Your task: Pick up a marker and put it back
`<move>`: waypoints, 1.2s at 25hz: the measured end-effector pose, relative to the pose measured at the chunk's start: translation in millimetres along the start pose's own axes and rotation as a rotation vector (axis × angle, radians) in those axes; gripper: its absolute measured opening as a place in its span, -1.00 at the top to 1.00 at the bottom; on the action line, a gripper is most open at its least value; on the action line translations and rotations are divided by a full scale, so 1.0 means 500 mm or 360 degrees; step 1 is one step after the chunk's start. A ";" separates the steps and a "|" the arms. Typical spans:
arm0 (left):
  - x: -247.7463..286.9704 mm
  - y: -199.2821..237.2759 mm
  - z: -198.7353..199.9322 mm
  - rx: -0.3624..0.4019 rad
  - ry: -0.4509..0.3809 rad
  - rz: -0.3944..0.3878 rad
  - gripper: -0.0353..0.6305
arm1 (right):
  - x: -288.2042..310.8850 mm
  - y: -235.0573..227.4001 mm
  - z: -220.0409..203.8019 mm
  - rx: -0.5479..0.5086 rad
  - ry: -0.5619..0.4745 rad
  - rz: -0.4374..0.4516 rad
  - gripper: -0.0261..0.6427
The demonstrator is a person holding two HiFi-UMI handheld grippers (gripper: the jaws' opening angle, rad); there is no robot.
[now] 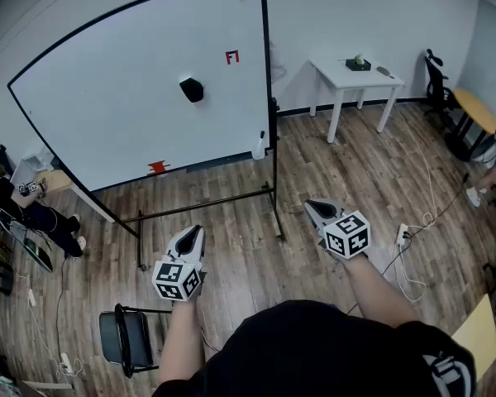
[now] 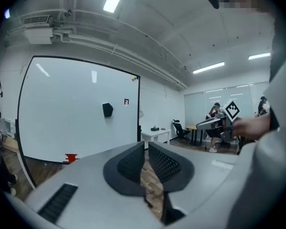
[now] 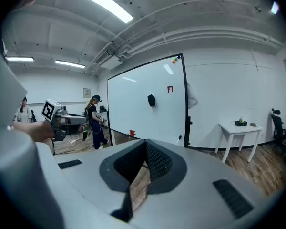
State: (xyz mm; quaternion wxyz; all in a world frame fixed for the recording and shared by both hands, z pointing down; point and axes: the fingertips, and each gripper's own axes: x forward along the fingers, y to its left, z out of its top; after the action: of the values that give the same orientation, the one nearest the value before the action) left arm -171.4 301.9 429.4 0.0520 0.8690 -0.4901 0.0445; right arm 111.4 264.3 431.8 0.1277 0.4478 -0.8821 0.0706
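Two grippers and no marker in either: that is the head view. The left gripper [image 1: 195, 231] and the right gripper [image 1: 312, 205] are held low over the wood floor, well short of the whiteboard [image 1: 107, 106] on its stand. A black eraser [image 1: 191, 89] sits on the board, and a small red object [image 1: 158, 168] clings to its lower edge. It is too small to tell whether this is the marker.

In the left gripper view the jaws are drawn together, with only floor showing behind the sliver between them, and the tool points toward the board.

In the right gripper view the pads meet at their tips with nothing clamped, and the board stands ahead, still distant.

By my judgement the task has not begun. The approach, the pick-up and the return all remain.
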 end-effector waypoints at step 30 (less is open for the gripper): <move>0.257 0.109 -0.029 -0.0035 0.0166 0.0003 0.78 | 0.228 -0.211 -0.013 0.0196 0.0039 0.0022 0.94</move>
State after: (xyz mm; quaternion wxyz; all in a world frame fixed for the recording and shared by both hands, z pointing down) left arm -152.2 167.1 462.7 0.0869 0.8645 -0.4879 0.0844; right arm 133.2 115.6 472.2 0.1103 0.4478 -0.8775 0.1313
